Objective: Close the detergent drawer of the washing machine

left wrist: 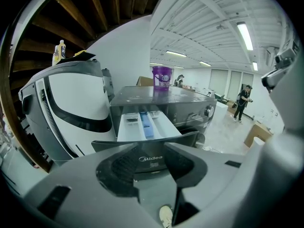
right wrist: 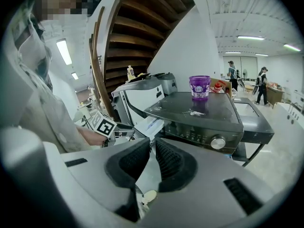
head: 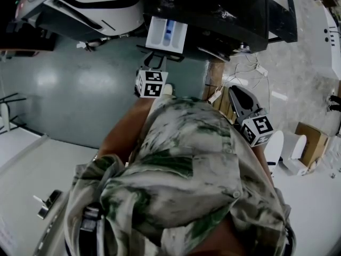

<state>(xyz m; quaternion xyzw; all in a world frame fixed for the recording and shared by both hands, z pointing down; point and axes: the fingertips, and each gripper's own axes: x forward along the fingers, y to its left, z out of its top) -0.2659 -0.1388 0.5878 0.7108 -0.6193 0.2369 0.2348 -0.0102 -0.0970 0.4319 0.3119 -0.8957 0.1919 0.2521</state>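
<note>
The drawer's [left wrist: 142,123] near front is framed between the left gripper's [left wrist: 151,151] spread jaws; the right gripper [right wrist: 152,144] is pressed together, empty.

The detergent drawer [head: 166,33] sticks out of the washing machine [head: 224,9], at the person's 12 o'clock. The left gripper [head: 153,62] sits just before the drawer's front. The right gripper [head: 241,97] is at its 4 o'clock. A tub [right wrist: 199,87] stands on the washing machine. Another machine [left wrist: 66,108] stands at its 9 o'clock.
</note>
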